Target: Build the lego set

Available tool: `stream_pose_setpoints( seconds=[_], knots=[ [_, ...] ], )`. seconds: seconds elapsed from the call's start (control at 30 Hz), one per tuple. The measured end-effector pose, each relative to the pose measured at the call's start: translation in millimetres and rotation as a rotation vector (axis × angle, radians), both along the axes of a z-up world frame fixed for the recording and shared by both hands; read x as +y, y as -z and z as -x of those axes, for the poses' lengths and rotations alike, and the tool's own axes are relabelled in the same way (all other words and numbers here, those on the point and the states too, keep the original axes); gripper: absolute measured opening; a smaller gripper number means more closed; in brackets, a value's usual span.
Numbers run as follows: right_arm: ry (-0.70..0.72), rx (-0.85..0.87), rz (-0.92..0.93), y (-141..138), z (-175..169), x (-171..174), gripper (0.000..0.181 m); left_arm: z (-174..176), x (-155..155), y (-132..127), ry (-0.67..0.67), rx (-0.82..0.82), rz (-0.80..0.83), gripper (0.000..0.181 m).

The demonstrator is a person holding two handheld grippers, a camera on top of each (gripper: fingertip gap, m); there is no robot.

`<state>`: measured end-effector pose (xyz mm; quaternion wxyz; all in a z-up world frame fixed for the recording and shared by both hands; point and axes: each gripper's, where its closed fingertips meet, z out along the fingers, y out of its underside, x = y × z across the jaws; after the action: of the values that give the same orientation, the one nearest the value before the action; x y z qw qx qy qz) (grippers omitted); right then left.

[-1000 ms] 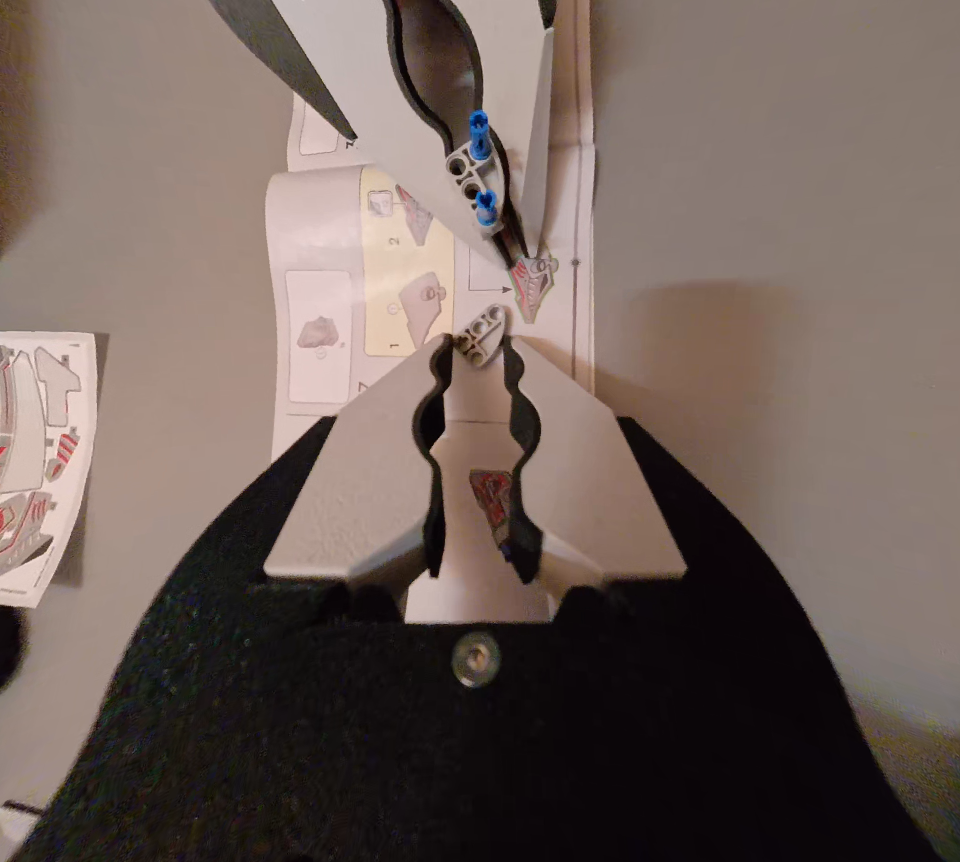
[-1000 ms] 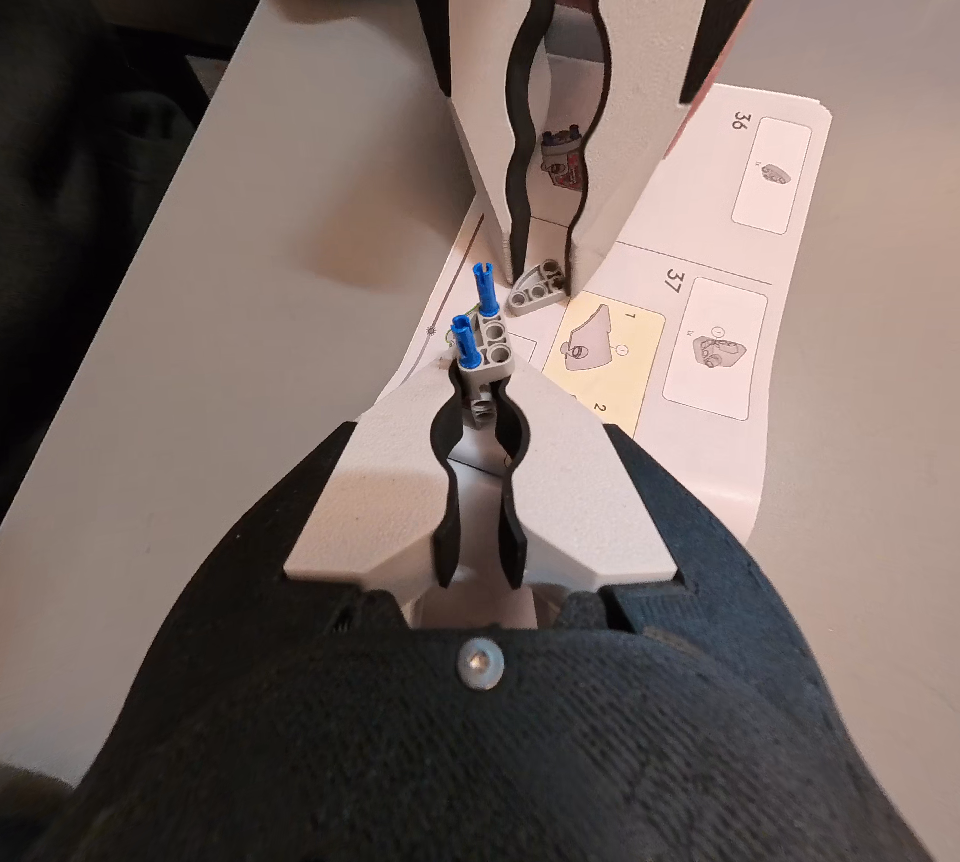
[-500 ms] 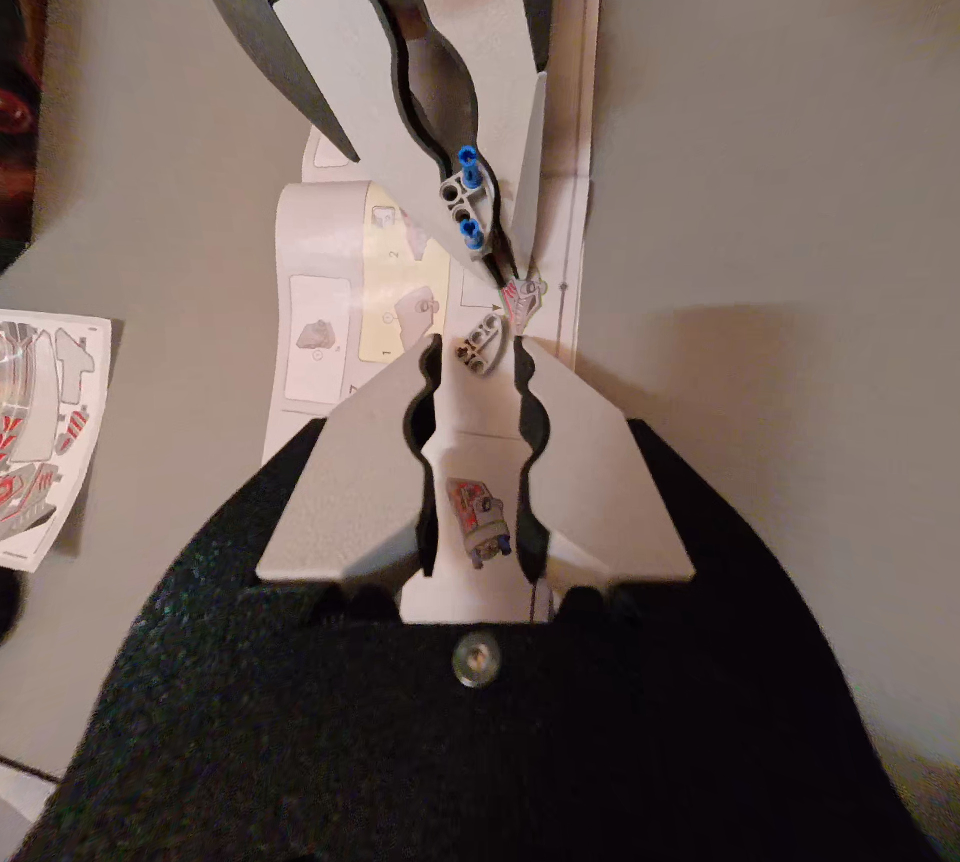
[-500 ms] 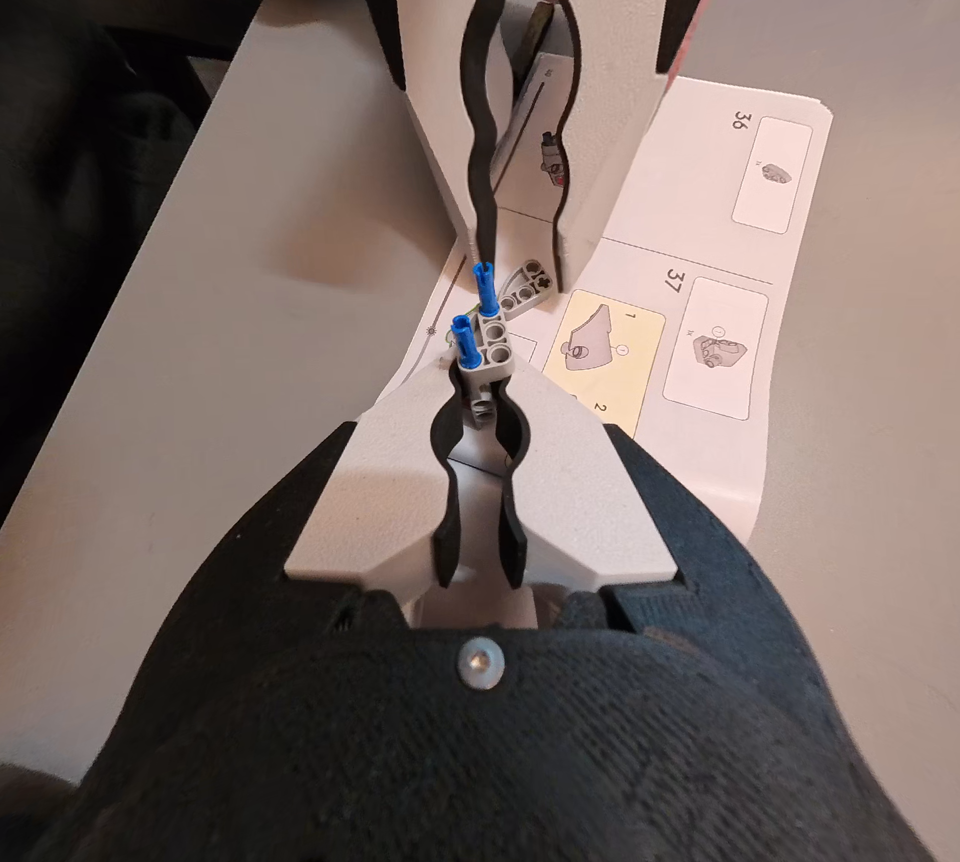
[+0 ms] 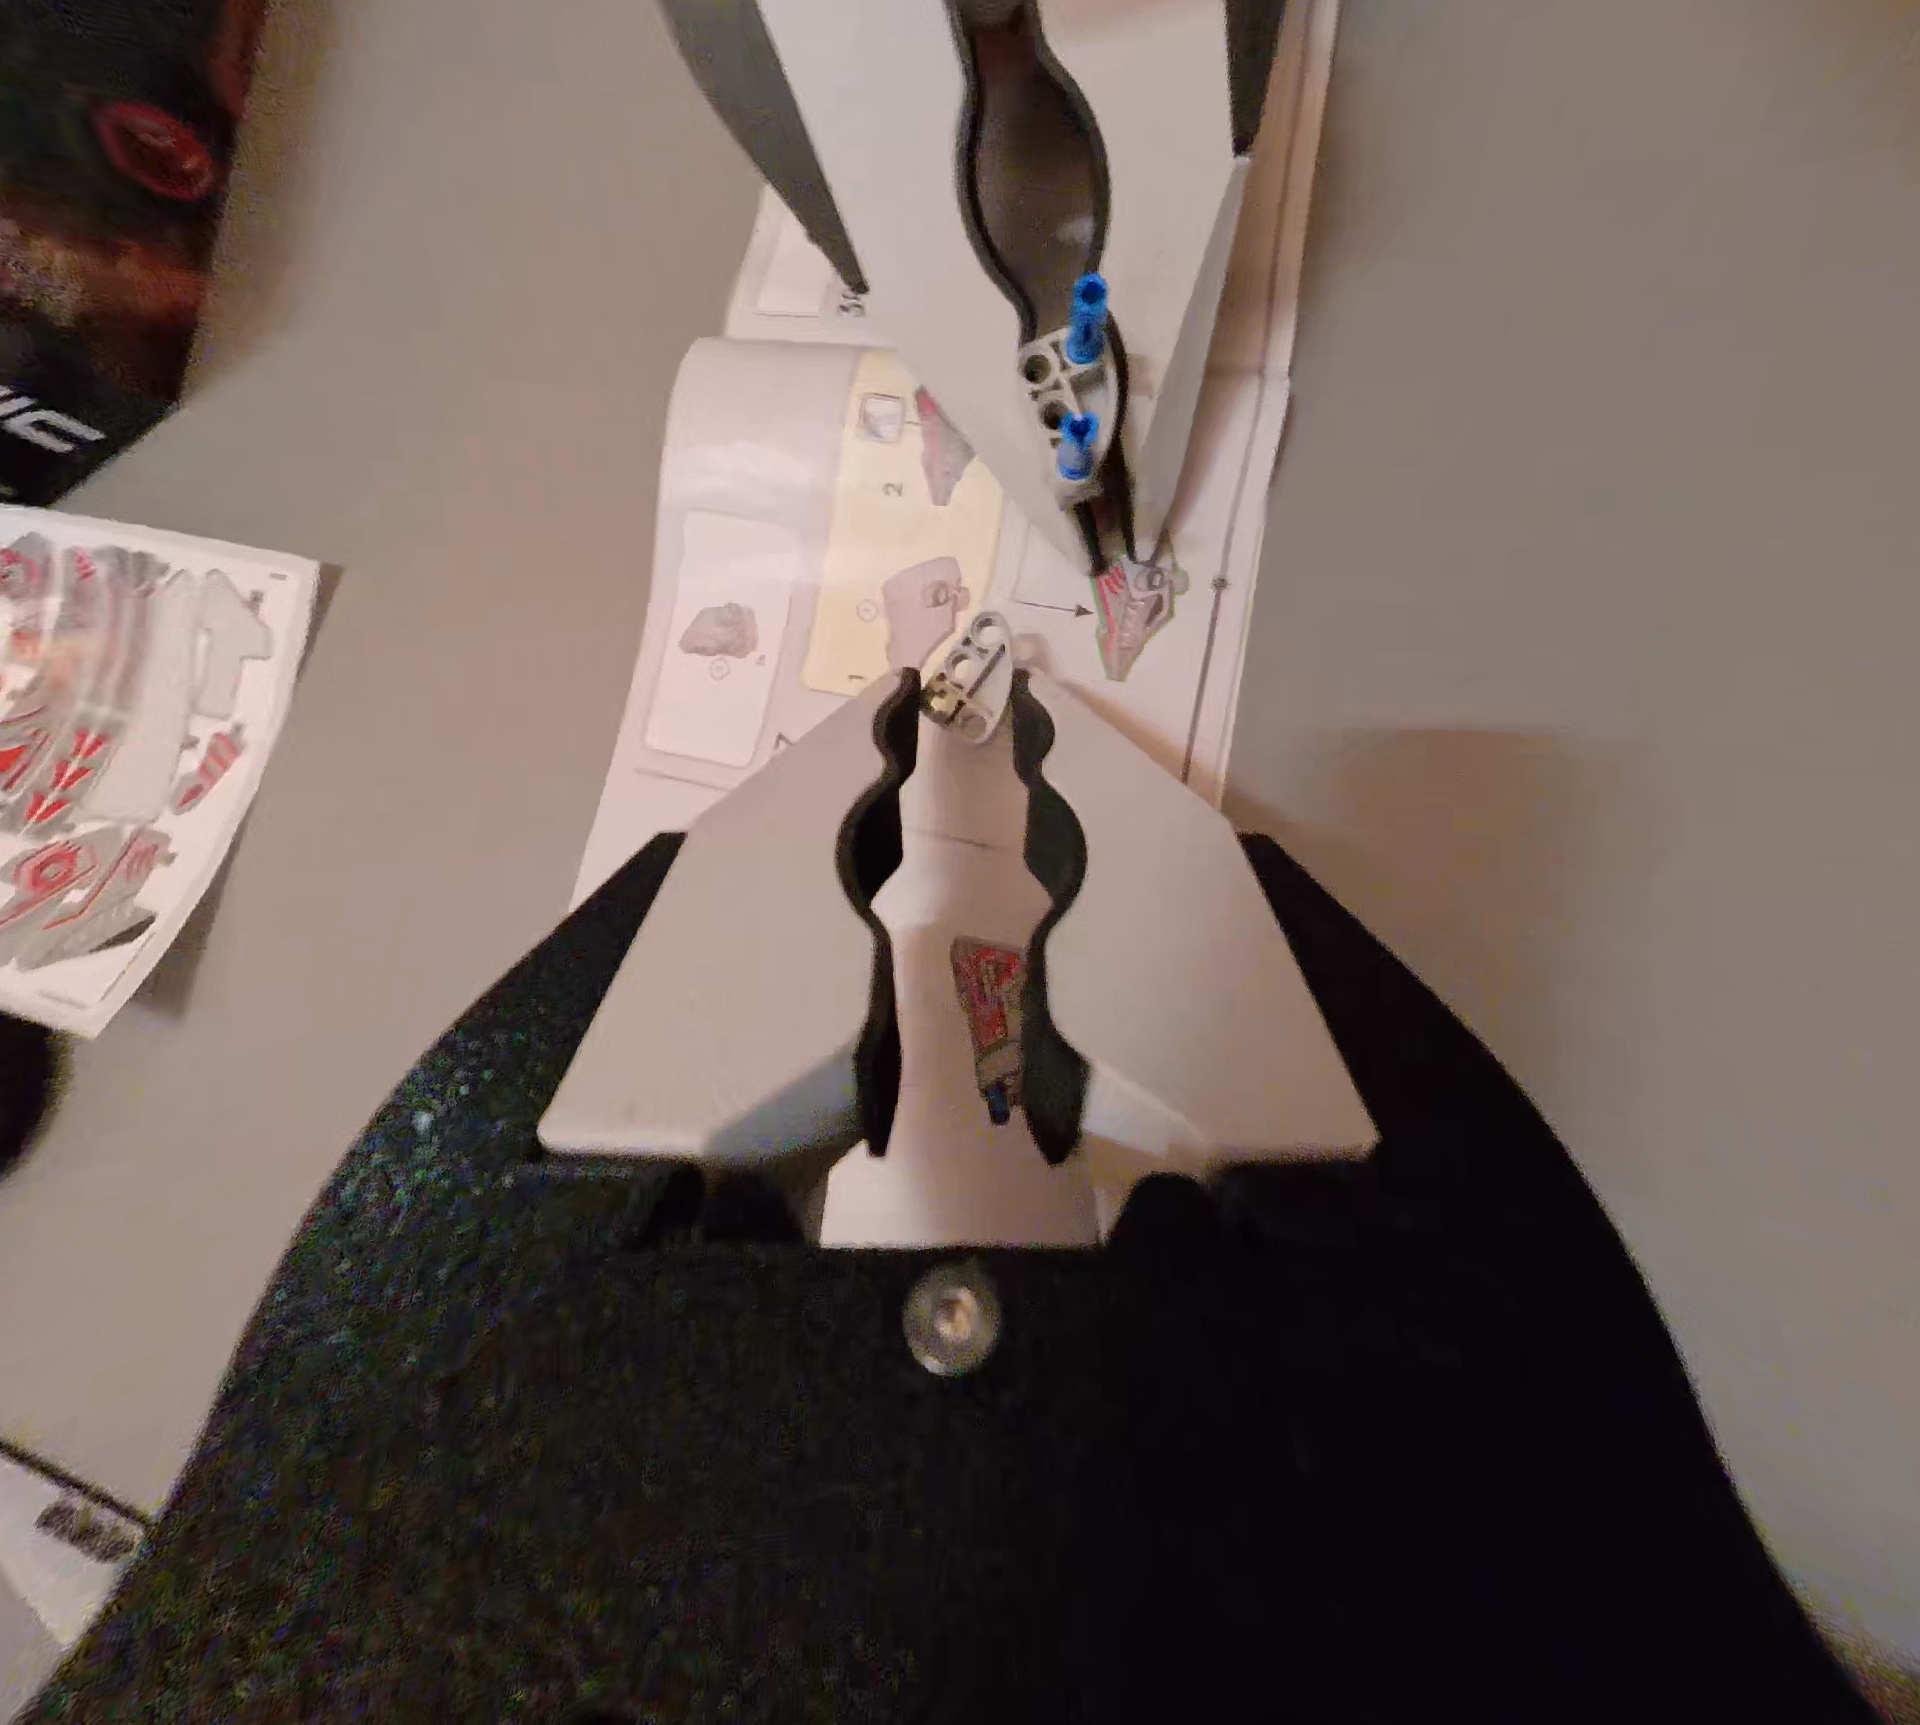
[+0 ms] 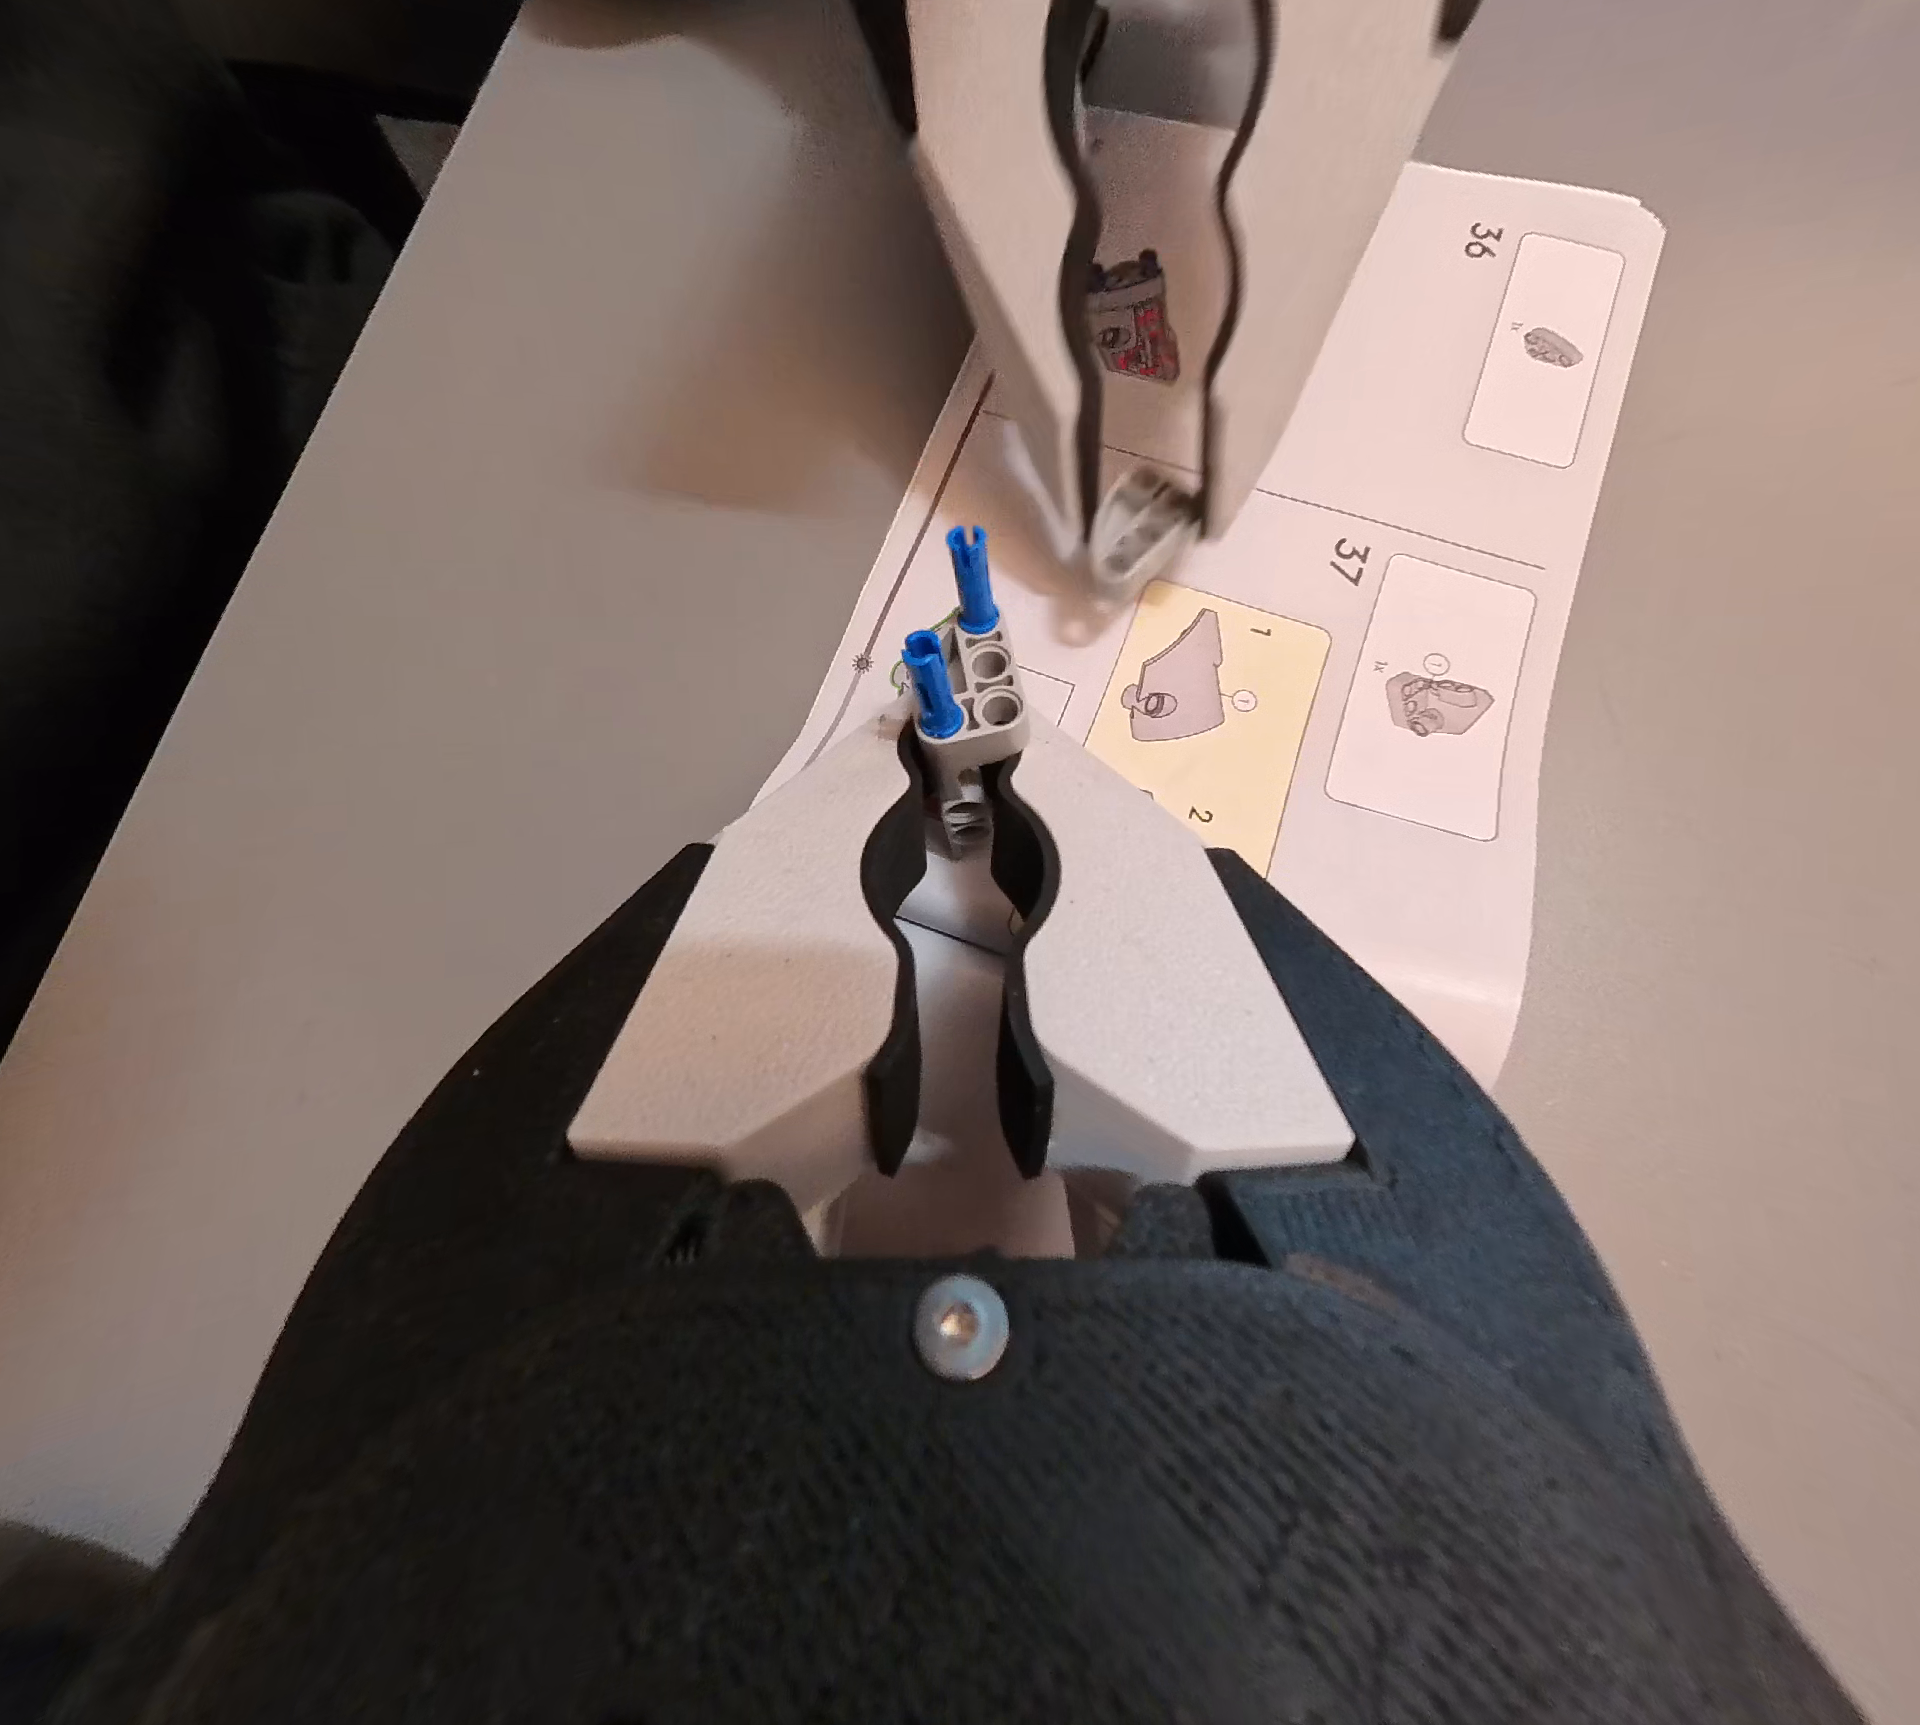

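Right gripper (image 6: 961,740), low in the frame's centre, is clamped on a grey connector (image 6: 977,709) bearing two blue pins (image 6: 971,579). Beyond it, the left gripper (image 6: 1138,522) pinches a small grey beam (image 6: 1132,522) over the instruction sheet (image 6: 1455,532) on the desk (image 6: 520,636). No containers show. A sticker sheet (image 5: 125,761) lies at left.

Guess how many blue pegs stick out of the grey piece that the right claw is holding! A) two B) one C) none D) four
A: in the right wrist view the right claw is shut on the grey piece, and two blue pegs stand up from it side by side.
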<state>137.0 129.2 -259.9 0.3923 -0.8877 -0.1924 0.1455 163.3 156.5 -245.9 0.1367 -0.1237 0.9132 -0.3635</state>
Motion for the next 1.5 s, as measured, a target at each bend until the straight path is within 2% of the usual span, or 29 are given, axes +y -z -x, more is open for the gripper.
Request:
stream_pose_setpoints(
  seconds=[0.03,0.13,0.2,0.33,0.53,0.8,1.1,1.2,1.3,1.4,1.5],
  knots=[
    [0.0,-0.001,-0.001,-0.1,0.0,0.0,0.003,-3.2,2.0,-10.7,-0.044,-0.013,0.059,0.015],
    [0.0,-0.001,0.0,0.0,-0.1,0.0,0.003,-0.7,-8.2,-51.5,-0.107,-0.043,0.297,0.015],
    [0.0,0.001,0.0,0.0,-0.1,-0.1,0.003,4.4,-19.5,-60.3,-0.121,-0.067,0.325,0.015],
    [0.0,-0.002,-0.001,0.0,-0.1,0.0,0.003,8.6,-32.5,-50.5,-0.139,-0.074,0.246,0.014],
    [0.0,-0.004,-0.001,0.1,-0.1,-0.1,0.003,10.2,-36.5,-43.1,-0.177,0.001,0.244,0.014],
    [0.0,-0.005,-0.001,0.0,-0.1,-0.2,0.003,9.2,-36.1,-42.5,-0.326,-0.029,0.132,0.014],
    [0.0,-0.001,0.001,0.0,-0.1,-0.2,0.003,9.4,-38.6,-43.2,-0.29,-0.047,0.151,0.014],
    [0.0,0.002,0.001,-0.1,-0.1,-0.3,0.003,7.0,-34.6,-44.0,-0.288,-0.064,0.151,0.014],
    [0.0,-0.001,0.0,-0.1,-0.1,-0.3,0.003,-6.8,-6.0,-46.5,-0.364,-0.116,0.121,0.014],
    [0.0,0.001,0.001,-0.1,0.0,-0.3,0.003,2.3,9.7,-13.6,-0.314,0.041,0.044,0.014],
    [0.0,0.002,0.001,-0.1,0.1,-0.4,0.003,8.1,7.9,5.7,-0.253,0.051,0.019,0.014]
  ],
)
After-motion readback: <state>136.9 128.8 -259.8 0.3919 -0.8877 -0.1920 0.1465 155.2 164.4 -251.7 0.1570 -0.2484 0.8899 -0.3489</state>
